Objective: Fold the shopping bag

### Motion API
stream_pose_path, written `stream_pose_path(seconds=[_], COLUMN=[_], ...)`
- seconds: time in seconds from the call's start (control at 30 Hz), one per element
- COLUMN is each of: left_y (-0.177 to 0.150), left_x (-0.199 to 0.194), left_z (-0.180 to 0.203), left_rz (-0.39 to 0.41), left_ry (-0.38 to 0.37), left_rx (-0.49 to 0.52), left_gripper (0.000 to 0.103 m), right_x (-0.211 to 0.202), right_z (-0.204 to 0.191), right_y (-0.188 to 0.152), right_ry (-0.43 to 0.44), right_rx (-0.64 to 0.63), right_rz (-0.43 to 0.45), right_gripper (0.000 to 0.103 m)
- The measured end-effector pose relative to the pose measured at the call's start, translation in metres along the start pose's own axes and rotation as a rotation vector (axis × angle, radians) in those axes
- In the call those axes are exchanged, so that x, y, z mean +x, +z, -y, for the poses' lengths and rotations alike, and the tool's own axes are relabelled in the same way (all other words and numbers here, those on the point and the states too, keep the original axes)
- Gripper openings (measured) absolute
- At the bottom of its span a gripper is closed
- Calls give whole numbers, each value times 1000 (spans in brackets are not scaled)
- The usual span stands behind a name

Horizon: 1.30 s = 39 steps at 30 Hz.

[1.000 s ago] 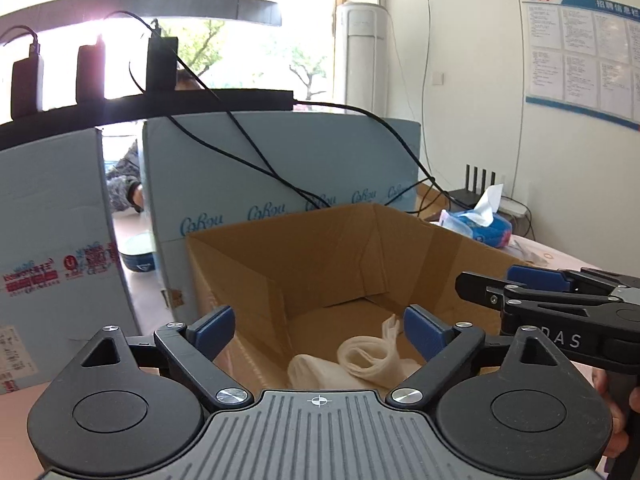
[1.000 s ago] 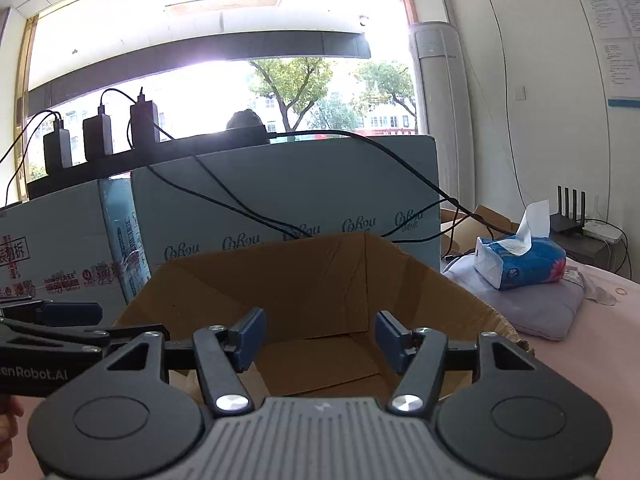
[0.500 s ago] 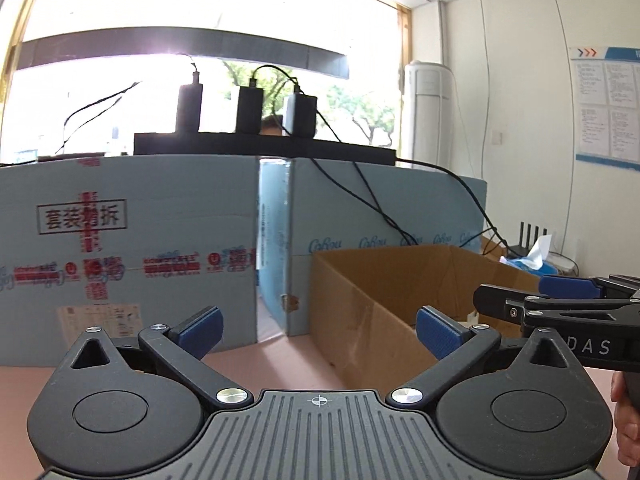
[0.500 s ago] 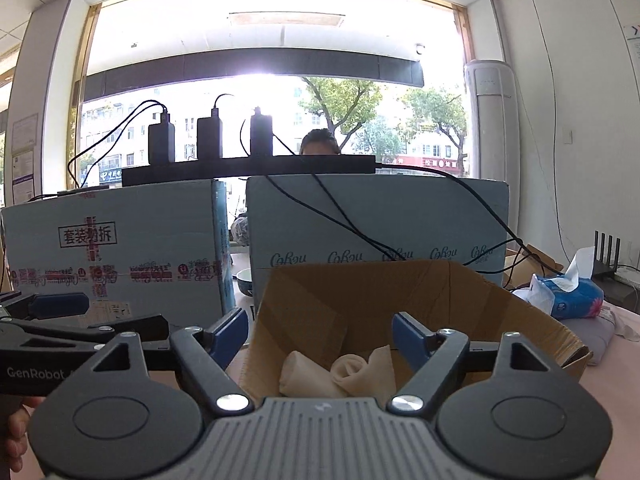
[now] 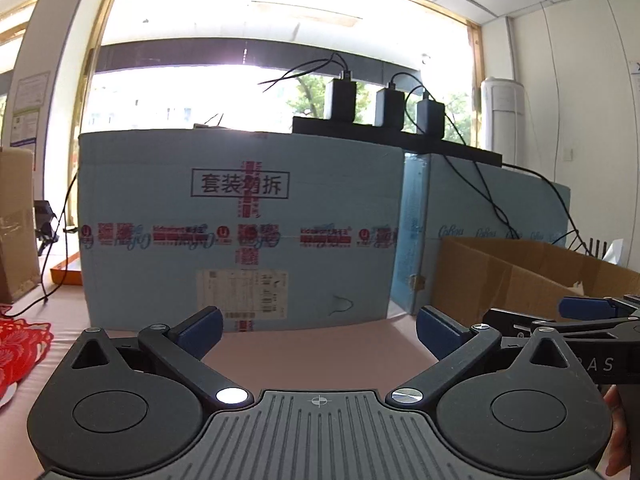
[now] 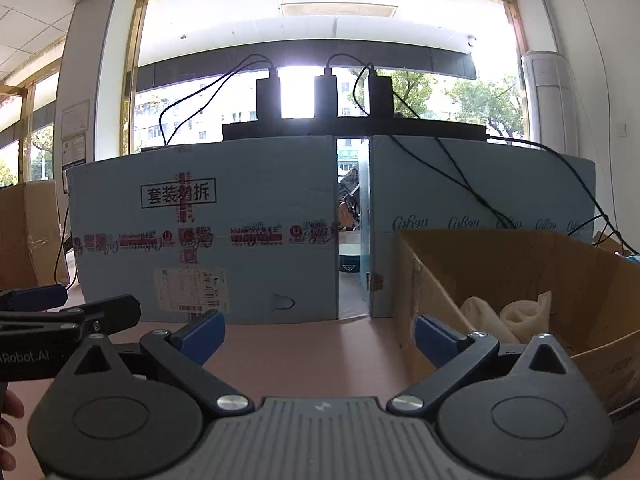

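Both views have swung left off the brown corrugated box [image 6: 520, 280] in the last second, and pink worktop [image 6: 300, 344] now fills the space ahead. The shopping bag [image 6: 508, 314], soft cream fabric, lies crumpled inside that box at the worktop's right side. The left gripper [image 5: 318, 330] and the right gripper [image 6: 319, 330] both spread their blue-padded fingers wide, holding nothing. My read: no fold is under way.

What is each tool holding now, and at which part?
Nothing. The left tool and right tool are open and empty; the cream bag lies in the cardboard box.
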<state>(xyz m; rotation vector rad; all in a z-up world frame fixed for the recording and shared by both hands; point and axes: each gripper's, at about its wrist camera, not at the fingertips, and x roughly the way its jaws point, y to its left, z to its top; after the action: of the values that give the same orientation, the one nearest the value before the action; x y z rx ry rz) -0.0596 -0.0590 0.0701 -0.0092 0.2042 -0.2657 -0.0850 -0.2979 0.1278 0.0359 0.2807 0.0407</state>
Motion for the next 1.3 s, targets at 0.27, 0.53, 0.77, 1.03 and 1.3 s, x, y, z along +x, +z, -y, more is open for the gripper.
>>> stream_pose_path(seconds=[0.27,0.53,0.77,1.03,1.3], left_y=[-24,-44,-48,-50,-58], left_x=[19,36,31,32,42], left_z=[-39,-63,-71,-81,-82], left_rz=[-97,-215,-276,-332,-418], left_ry=[100,201,241,300,302], left_rx=[-13,-77,-43,-47,-39], left_gripper=[103,103,103,103,103], right_x=[46,76,88,98,102], right_z=[-20,-18,-18,-18,-20], right_y=[-29,-45,-57,-62,-65], right_ry=[99,87,65,11,-2], right_rx=[-11,22,27,23,5], right_rz=[-100,-228,-287,-355,-385], right_gripper=[103,102,102,102,102])
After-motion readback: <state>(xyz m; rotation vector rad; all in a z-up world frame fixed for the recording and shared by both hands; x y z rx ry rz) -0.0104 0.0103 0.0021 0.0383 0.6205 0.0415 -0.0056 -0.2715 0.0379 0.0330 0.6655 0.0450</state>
